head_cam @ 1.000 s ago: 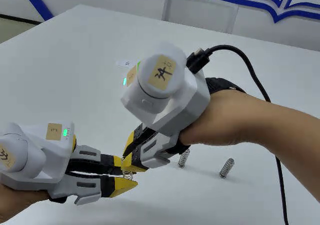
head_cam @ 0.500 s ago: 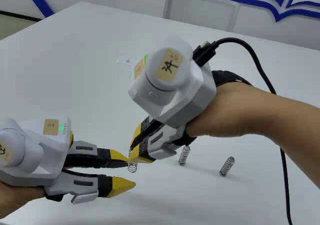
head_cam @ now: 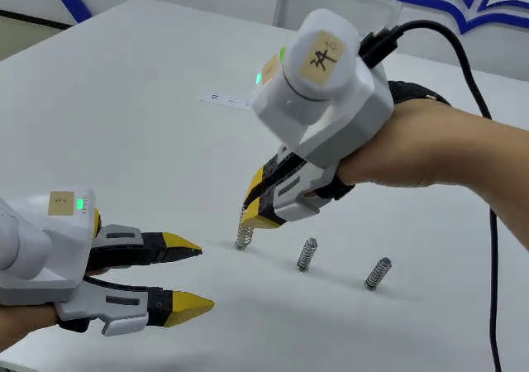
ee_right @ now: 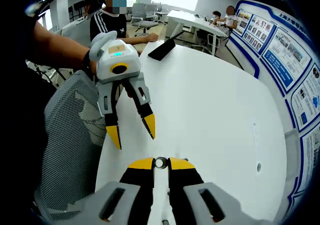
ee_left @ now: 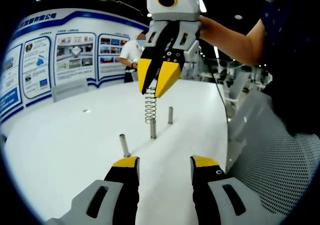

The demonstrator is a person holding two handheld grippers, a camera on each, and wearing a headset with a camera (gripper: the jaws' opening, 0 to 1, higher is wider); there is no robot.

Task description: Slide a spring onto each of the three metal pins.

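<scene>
My right gripper (head_cam: 252,215) is shut on the top of a small metal spring (head_cam: 244,236), which hangs down toward the white table (head_cam: 124,124). In the right gripper view the spring (ee_right: 160,162) shows end-on as a ring between the yellow tips. In the left gripper view the spring (ee_left: 150,107) hangs from the right gripper (ee_left: 156,85), its lower end just above a pin (ee_left: 153,129). One pin (ee_left: 124,145) stands nearer and to the left, another (ee_left: 170,115) behind. My left gripper (head_cam: 194,277) is open at the lower left, apart from the spring.
Two springs stand upright on the table, one (head_cam: 307,254) just right of the held spring and one (head_cam: 378,273) farther right. A paper strip (head_cam: 227,99) lies farther back. A black cable (head_cam: 463,66) runs over the right arm.
The right gripper has carried the spring out from between the left gripper's tips, toward the two standing springs. The left gripper has stayed open and is now apart from the spring.
</scene>
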